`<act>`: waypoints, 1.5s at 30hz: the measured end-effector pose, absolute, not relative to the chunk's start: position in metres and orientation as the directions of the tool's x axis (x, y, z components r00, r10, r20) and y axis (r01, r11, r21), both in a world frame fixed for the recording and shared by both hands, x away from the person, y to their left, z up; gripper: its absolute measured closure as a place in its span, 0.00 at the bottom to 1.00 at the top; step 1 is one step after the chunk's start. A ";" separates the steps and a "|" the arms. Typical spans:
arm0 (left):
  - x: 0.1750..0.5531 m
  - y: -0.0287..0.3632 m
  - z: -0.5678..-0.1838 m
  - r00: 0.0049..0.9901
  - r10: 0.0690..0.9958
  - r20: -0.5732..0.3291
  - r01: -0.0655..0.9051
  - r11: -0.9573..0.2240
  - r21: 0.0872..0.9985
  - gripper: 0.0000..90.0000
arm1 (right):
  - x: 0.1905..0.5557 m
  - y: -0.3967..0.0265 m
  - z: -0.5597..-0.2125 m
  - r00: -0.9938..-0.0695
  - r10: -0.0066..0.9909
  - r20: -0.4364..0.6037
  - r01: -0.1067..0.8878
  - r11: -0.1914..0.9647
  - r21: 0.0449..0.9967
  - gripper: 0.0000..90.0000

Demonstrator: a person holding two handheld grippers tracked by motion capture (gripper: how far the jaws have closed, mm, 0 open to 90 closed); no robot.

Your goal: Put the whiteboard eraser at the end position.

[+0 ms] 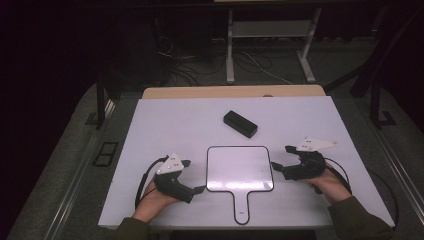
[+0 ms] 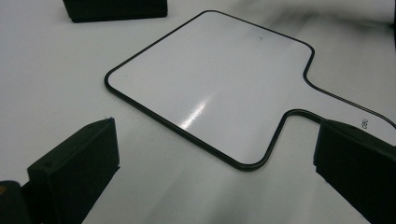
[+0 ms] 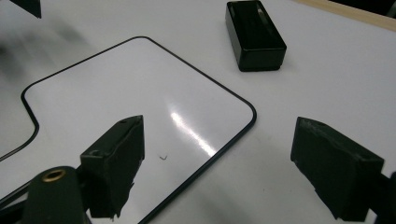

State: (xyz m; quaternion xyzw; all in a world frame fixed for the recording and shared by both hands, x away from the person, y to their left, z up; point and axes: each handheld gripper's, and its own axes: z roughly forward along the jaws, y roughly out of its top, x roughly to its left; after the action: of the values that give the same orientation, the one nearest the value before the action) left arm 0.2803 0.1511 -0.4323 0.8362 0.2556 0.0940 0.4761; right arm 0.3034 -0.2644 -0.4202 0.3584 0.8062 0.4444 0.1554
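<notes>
A small white board [image 1: 240, 169] with a thin black rim and a short handle lies flat near the table's front edge, handle toward the person. A black rectangular block [image 1: 240, 124] rests farther back. My left gripper [image 1: 195, 176] stands open just left of the board, holding nothing. My right gripper [image 1: 281, 157] stands open just right of it, also holding nothing. In the left gripper view the board [image 2: 210, 88] lies ahead of the open left gripper [image 2: 215, 135], with the block [image 2: 114, 8] at top left. In the right gripper view the board's corner [image 3: 116, 93] sits under the open right gripper [image 3: 219, 135], block [image 3: 254, 35] beyond.
The white table top [image 1: 175, 120] has a wooden strip [image 1: 232, 92] along its far edge. Behind it are a desk frame's legs [image 1: 230, 50] and loose cables [image 1: 250, 62] on the floor. Dark posts stand at both sides. A tiny dark mark [image 3: 163, 157] is on the board.
</notes>
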 end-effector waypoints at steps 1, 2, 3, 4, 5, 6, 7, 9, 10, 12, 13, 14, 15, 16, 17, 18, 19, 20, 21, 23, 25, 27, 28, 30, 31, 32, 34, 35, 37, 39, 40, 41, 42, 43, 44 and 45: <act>0.280 0.151 -0.432 0.851 0.517 -0.086 0.338 -0.416 0.844 0.00 | 0.302 -0.265 -0.422 -0.697 0.713 0.070 0.441 0.350 0.826 0.18; 0.280 0.151 -0.432 0.851 0.518 -0.086 0.338 -0.416 0.844 0.00 | 0.299 -0.266 -0.424 -0.699 0.712 0.066 0.442 0.358 0.823 0.18; 0.280 0.151 -0.432 0.851 0.518 -0.087 0.338 -0.413 0.846 0.00 | 0.299 -0.266 -0.424 -0.699 0.712 0.066 0.442 0.358 0.823 0.18; 0.280 0.151 -0.432 0.851 0.518 -0.087 0.338 -0.414 0.845 0.00 | 0.298 -0.267 -0.426 -0.701 0.709 0.069 0.444 0.359 0.821 0.18; 0.280 0.151 -0.432 0.851 0.518 -0.086 0.338 -0.415 0.845 0.00 | 0.297 -0.267 -0.427 -0.703 0.708 0.068 0.444 0.363 0.819 0.18; 0.280 0.151 -0.432 0.851 0.518 -0.087 0.338 -0.413 0.846 0.00 | 0.295 -0.268 -0.428 -0.702 0.709 0.068 0.445 0.363 0.818 0.18; 0.281 0.151 -0.432 0.852 0.518 -0.084 0.334 -0.413 0.847 0.00 | 0.294 -0.269 -0.429 -0.703 0.708 0.071 0.449 0.363 0.817 0.18; 0.280 0.151 -0.432 0.849 0.520 -0.090 0.340 -0.408 0.847 0.00 | 0.292 -0.272 -0.431 -0.703 0.708 0.074 0.449 0.361 0.817 0.18; 0.280 0.152 -0.432 0.851 0.519 -0.086 0.338 -0.415 0.845 0.00 | 0.291 -0.274 -0.432 -0.703 0.707 0.078 0.450 0.357 0.818 0.18; 0.280 0.152 -0.432 0.851 0.519 -0.084 0.338 -0.417 0.844 0.00 | 0.288 -0.277 -0.433 -0.700 0.710 0.083 0.452 0.350 0.820 0.18; 0.281 0.152 -0.432 0.851 0.518 -0.083 0.337 -0.418 0.844 0.00 | 0.287 -0.279 -0.434 -0.698 0.711 0.084 0.453 0.348 0.821 0.18; 0.281 0.152 -0.432 0.852 0.518 -0.083 0.335 -0.417 0.845 0.00 | 0.285 -0.281 -0.435 -0.695 0.714 0.090 0.457 0.341 0.821 0.18; 0.280 0.152 -0.432 0.850 0.520 -0.086 0.339 -0.414 0.845 0.00 | 0.284 -0.283 -0.436 -0.695 0.713 0.092 0.458 0.341 0.821 0.18; 0.280 0.152 -0.432 0.849 0.521 -0.087 0.340 -0.413 0.845 0.00 | 0.283 -0.284 -0.437 -0.693 0.715 0.092 0.458 0.338 0.822 0.18; 0.280 0.152 -0.432 0.849 0.521 -0.087 0.340 -0.412 0.845 0.00 | 0.281 -0.285 -0.437 -0.690 0.718 0.094 0.460 0.334 0.823 0.18; 0.281 0.152 -0.431 0.850 0.519 -0.083 0.337 -0.417 0.844 0.00 | 0.280 -0.286 -0.438 -0.689 0.719 0.096 0.459 0.330 0.825 0.18; 0.281 0.152 -0.431 0.850 0.520 -0.082 0.336 -0.416 0.845 0.00 | 0.278 -0.288 -0.438 -0.689 0.719 0.096 0.458 0.328 0.826 0.18; 0.281 0.152 -0.431 0.851 0.519 -0.081 0.335 -0.417 0.845 0.00 | 0.276 -0.289 -0.439 -0.688 0.719 0.098 0.457 0.325 0.828 0.18; 0.281 0.152 -0.431 0.850 0.520 -0.082 0.336 -0.416 0.845 0.00 | 0.274 -0.290 -0.439 -0.686 0.721 0.100 0.458 0.321 0.829 0.18; 0.281 0.152 -0.431 0.851 0.520 -0.082 0.337 -0.418 0.844 0.00 | 0.271 -0.291 -0.440 -0.686 0.720 0.103 0.458 0.318 0.830 0.15; 0.281 0.152 -0.432 0.850 0.521 -0.084 0.339 -0.417 0.844 0.00 | 0.268 -0.292 -0.441 -0.684 0.722 0.100 0.457 0.318 0.831 0.15; 0.280 0.152 -0.432 0.849 0.522 -0.084 0.339 -0.416 0.844 0.00 | 0.265 -0.294 -0.442 -0.683 0.724 0.097 0.456 0.319 0.831 0.15; 0.281 0.153 -0.432 0.849 0.521 -0.084 0.339 -0.416 0.844 0.00 | 0.264 -0.295 -0.442 -0.684 0.723 0.098 0.455 0.319 0.832 0.14; 0.281 0.153 -0.432 0.847 0.523 -0.090 0.342 -0.410 0.846 0.00 | 0.262 -0.297 -0.443 -0.682 0.725 0.094 0.455 0.320 0.831 0.14; 0.281 0.153 -0.432 0.847 0.524 -0.092 0.344 -0.408 0.846 0.00 | 0.261 -0.298 -0.444 -0.679 0.728 0.094 0.459 0.321 0.829 0.14; 0.281 0.153 -0.432 0.847 0.524 -0.092 0.345 -0.408 0.846 0.00 | 0.261 -0.299 -0.445 -0.679 0.728 0.094 0.460 0.322 0.828 0.14; 0.281 0.154 -0.432 0.847 0.524 -0.091 0.344 -0.409 0.845 0.00 | 0.260 -0.301 -0.446 -0.680 0.727 0.092 0.459 0.324 0.827 0.14; 0.281 0.154 -0.432 0.847 0.524 -0.092 0.345 -0.409 0.845 0.00 | 0.259 -0.302 -0.447 -0.679 0.729 0.092 0.462 0.327 0.824 0.15; 0.280 0.154 -0.433 0.846 0.525 -0.092 0.345 -0.409 0.845 0.00 | 0.258 -0.303 -0.448 -0.678 0.729 0.094 0.464 0.326 0.823 0.14; 0.280 0.155 -0.433 0.844 0.527 -0.094 0.349 -0.407 0.844 0.00 | 0.258 -0.303 -0.449 -0.680 0.727 0.092 0.464 0.331 0.821 0.14; 0.280 0.156 -0.433 0.843 0.529 -0.096 0.351 -0.407 0.843 0.00 | 0.258 -0.302 -0.449 -0.681 0.727 0.090 0.463 0.332 0.822 0.14; 0.280 0.156 -0.433 0.844 0.529 -0.094 0.350 -0.409 0.843 0.00 | 0.259 -0.302 -0.449 -0.682 0.726 0.086 0.460 0.335 0.822 0.15; 0.280 0.157 -0.433 0.843 0.529 -0.094 0.352 -0.410 0.841 0.00 | 0.259 -0.302 -0.449 -0.683 0.725 0.086 0.460 0.336 0.822 0.15; 0.279 0.157 -0.434 0.842 0.531 -0.097 0.353 -0.406 0.843 0.00 | 0.259 -0.302 -0.449 -0.684 0.725 0.085 0.459 0.336 0.822 0.15; 0.279 0.158 -0.434 0.842 0.531 -0.096 0.353 -0.407 0.843 0.00 | 0.258 -0.302 -0.449 -0.683 0.725 0.087 0.462 0.336 0.821 0.15; 0.279 0.158 -0.434 0.842 0.531 -0.097 0.353 -0.406 0.843 0.00 | 0.258 -0.301 -0.449 -0.683 0.725 0.086 0.462 0.338 0.820 0.14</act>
State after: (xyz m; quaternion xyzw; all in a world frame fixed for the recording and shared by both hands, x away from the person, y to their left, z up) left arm 0.2794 0.1583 -0.4337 0.8334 0.2652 0.0935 0.4758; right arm 0.2584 -0.3014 -0.4488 0.3692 0.8043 0.4412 0.1490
